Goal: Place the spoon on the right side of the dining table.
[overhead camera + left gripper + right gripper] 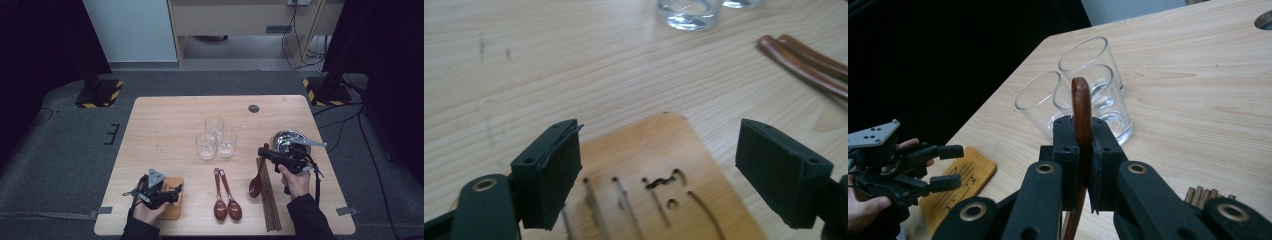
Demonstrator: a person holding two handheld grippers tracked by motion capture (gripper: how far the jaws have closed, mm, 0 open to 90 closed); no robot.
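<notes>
The right gripper (1083, 150) clamps its jaws on the handle of a brown spoon (256, 184), whose long axis runs front to back, bowl toward the person, just left of the chopsticks (270, 200). The left gripper (177, 192) lies level above a wooden board (659, 165) at the tabletop's (165, 125) near-left corner, jaws parted and empty.

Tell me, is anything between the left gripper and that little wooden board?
Nothing visible. The left gripper hangs right over the board with its jaws open and only bare board between them. The spoons and glasses lie off to the side.
</notes>
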